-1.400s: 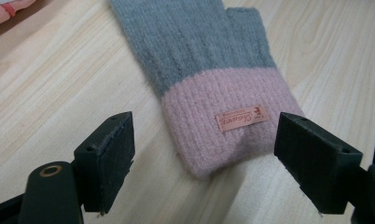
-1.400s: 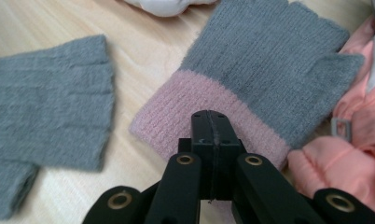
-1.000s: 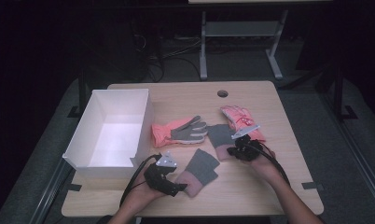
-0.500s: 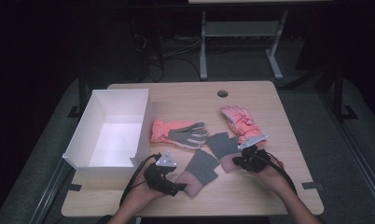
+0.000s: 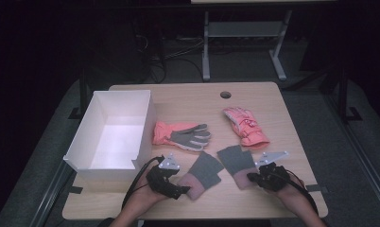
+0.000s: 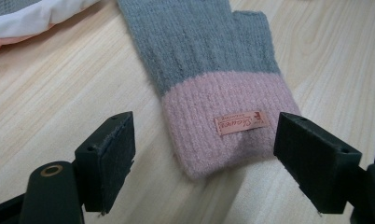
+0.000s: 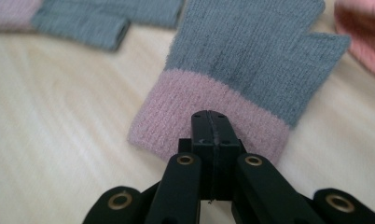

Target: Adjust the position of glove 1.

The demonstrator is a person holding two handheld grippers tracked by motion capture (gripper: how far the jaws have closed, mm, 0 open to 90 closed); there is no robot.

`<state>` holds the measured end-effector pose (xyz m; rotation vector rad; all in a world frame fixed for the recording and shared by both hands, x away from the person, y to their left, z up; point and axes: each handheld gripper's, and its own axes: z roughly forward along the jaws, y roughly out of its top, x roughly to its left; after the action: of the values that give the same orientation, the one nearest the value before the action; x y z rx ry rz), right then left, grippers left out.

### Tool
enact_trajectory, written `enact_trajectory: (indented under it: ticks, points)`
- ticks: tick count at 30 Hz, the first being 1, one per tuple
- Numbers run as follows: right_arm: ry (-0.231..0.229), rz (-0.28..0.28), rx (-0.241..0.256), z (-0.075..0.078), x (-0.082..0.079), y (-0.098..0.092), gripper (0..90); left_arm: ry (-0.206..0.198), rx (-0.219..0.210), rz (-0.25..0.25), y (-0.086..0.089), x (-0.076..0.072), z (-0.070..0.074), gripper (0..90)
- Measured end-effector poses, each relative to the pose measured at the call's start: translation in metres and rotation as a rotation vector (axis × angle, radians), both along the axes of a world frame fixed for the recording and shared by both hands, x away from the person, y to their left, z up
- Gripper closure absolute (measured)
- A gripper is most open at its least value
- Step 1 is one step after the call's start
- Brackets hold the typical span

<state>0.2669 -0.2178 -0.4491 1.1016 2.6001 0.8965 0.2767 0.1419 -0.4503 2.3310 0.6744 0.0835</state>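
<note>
1. I'm keeping my right hand-held gripper [image 7: 212, 140] pressed together at the pink cuff of the right knit mitten [image 7: 251, 70]; whether cloth is caught between the jaws, I cannot tell.
2. My left hand-held gripper [image 6: 204, 163] is standing spread wide around the left knit mitten [image 6: 209, 70], its labelled cuff lying between the jaws, untouched.
3. The high view is adding what those miss: both mittens lying flat on the bench [image 5: 188, 101], with a white box [image 5: 91, 127] left and two orange gloves behind.
</note>
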Motion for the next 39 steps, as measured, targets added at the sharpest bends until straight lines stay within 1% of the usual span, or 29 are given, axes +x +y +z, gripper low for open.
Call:
enact_trajectory:
  ticks: [1, 4, 6, 8, 10, 12, 13, 14, 16, 19, 21, 22, 23, 24, 25, 26, 27, 28, 29, 30, 31, 32, 33, 35, 39]
  points:
    - [0.006, -0.002, 0.004, 0.0, -0.009, -0.006, 90.0, 0.001, -0.003, 0.001, 0.0, 0.0, 0.0, 20.2]
    - [0.006, -0.003, 0.007, 0.0, -0.018, -0.01, 90.0, 0.001, -0.003, 0.002, 0.0, 0.0, 0.001, 20.2]
    - [0.017, -0.01, 0.018, 0.0, -0.025, -0.014, 90.0, 0.004, -0.011, 0.009, 0.0, 0.0, 0.001, 20.2]
    - [0.024, -0.015, 0.023, 0.0, -0.031, -0.016, 90.0, 0.003, -0.005, 0.006, -0.001, 0.001, 0.001, 20.2]
    - [0.02, -0.009, 0.025, 0.0, -0.036, -0.018, 90.0, 0.002, -0.004, 0.003, -0.002, 0.001, 0.0, 20.2]
    - [0.011, -0.008, 0.026, 0.002, -0.036, -0.018, 90.0, 0.005, -0.011, 0.007, -0.003, 0.0, -0.001, 20.2]
    - [-0.001, -0.007, 0.032, 0.004, -0.035, -0.019, 90.0, 0.006, -0.01, 0.006, -0.003, 0.0, 0.0, 20.2]
    - [-0.013, -0.017, 0.032, 0.007, -0.031, -0.02, 90.0, 0.003, -0.002, -0.001, -0.002, 0.001, 0.0, 20.2]
    - [-0.042, -0.04, 0.017, 0.01, -0.01, -0.024, 90.0, 0.003, -0.002, 0.002, -0.002, 0.002, 0.0, 20.2]
    - [-0.057, -0.073, 0.019, 0.009, 0.014, -0.025, 90.0, 0.003, -0.006, 0.006, -0.002, 0.002, 0.0, 20.2]
    - [-0.06, -0.074, 0.018, 0.009, 0.028, -0.025, 90.0, 0.003, -0.004, 0.005, -0.002, 0.002, 0.0, 20.2]
    - [-0.06, -0.074, 0.018, 0.009, 0.028, -0.025, 90.0, 0.003, -0.004, 0.005, -0.002, 0.002, 0.0, 20.2]
    - [-0.06, -0.074, 0.019, 0.008, 0.033, -0.024, 90.0, 0.007, -0.002, 0.004, -0.002, 0.001, 0.0, 20.2]
    - [-0.048, -0.074, 0.007, 0.006, 0.04, -0.021, 90.0, 0.01, 0.0, 0.004, -0.002, 0.001, -0.001, 20.2]
    - [-0.047, -0.072, -0.003, 0.004, 0.044, -0.02, 90.0, 0.009, -0.007, 0.011, -0.002, 0.001, -0.001, 20.2]
    - [-0.041, -0.065, -0.031, -0.002, 0.049, -0.017, 90.0, 0.009, -0.009, 0.014, -0.001, 0.001, -0.001, 20.2]
    - [-0.03, -0.068, -0.036, -0.003, 0.049, -0.017, 90.0, 0.01, -0.002, 0.008, 0.001, 0.002, -0.001, 20.2]
    - [-0.03, -0.064, -0.049, -0.005, 0.05, -0.018, 90.0, 0.01, 0.0, 0.009, 0.001, 0.002, 0.0, 20.3]
    - [-0.021, -0.079, -0.045, -0.006, 0.049, -0.019, 90.0, 0.008, -0.001, 0.012, 0.001, 0.002, 0.0, 20.3]
    - [-0.018, -0.082, -0.043, -0.006, 0.049, -0.021, 90.0, 0.007, -0.006, 0.02, 0.001, 0.002, -0.001, 20.3]
    - [-0.019, -0.095, -0.053, -0.005, 0.048, -0.024, 90.0, 0.006, -0.01, 0.025, 0.001, 0.002, 0.0, 20.3]
    - [-0.019, -0.095, -0.053, -0.005, 0.048, -0.024, 90.0, 0.006, -0.01, 0.025, 0.001, 0.002, 0.0, 20.3]
    - [-0.026, -0.112, -0.064, -0.005, 0.045, -0.031, 90.0, 0.005, -0.01, 0.024, 0.001, 0.002, 0.0, 20.3]
    - [-0.024, -0.128, -0.074, -0.005, 0.039, -0.039, 90.0, 0.007, -0.008, 0.02, 0.001, 0.001, 0.0, 20.3]
    - [-0.016, -0.157, -0.079, -0.004, 0.023, -0.054, 90.0, 0.004, -0.009, 0.022, 0.0, 0.002, 0.0, 20.3]
